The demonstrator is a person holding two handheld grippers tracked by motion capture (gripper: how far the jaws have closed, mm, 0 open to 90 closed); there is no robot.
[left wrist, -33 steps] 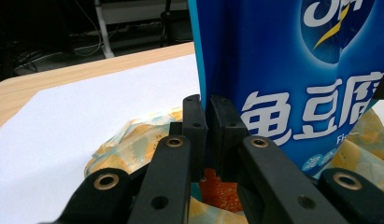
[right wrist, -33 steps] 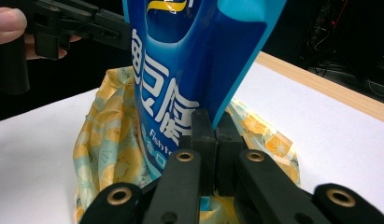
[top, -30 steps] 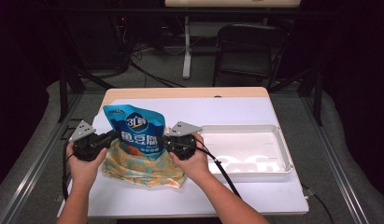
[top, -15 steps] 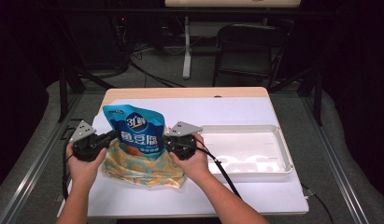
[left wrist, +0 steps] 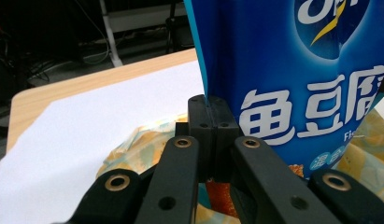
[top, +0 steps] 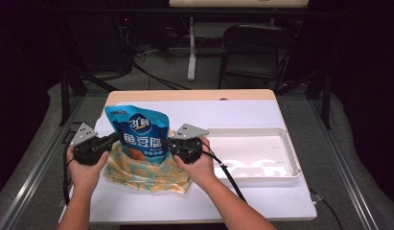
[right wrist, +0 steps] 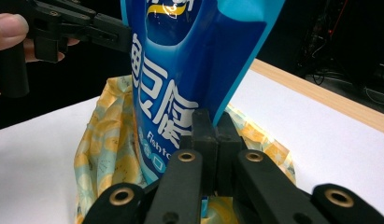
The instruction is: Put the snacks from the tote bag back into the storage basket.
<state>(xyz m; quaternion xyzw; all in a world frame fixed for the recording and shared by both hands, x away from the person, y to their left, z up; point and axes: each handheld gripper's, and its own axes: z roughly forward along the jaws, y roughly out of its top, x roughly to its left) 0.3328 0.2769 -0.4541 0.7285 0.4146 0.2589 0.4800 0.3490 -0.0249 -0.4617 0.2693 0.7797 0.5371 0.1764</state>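
White paper covers the worktop (top: 261, 115), where the blue pouch (top: 139, 134) stands upright over a yellow cloth (top: 146, 175), each side edge pinched by the left gripper (top: 112, 140) and right gripper (top: 169, 142) with jaws closed tight, so uneven pulling could tear it free.

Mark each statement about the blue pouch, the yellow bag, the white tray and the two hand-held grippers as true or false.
1. The blue pouch stands upright in the yellow patterned bag. True.
2. The left hand-held gripper is open and away from the pouch. False: its jaws are shut on the pouch's edge.
3. The right hand-held gripper is shut on the pouch's other edge. True.
4. The white tray holds the pouch. False: the tray lies to the right of the pouch, which sits in the bag.
5. A white sheet covers most of the table. True.
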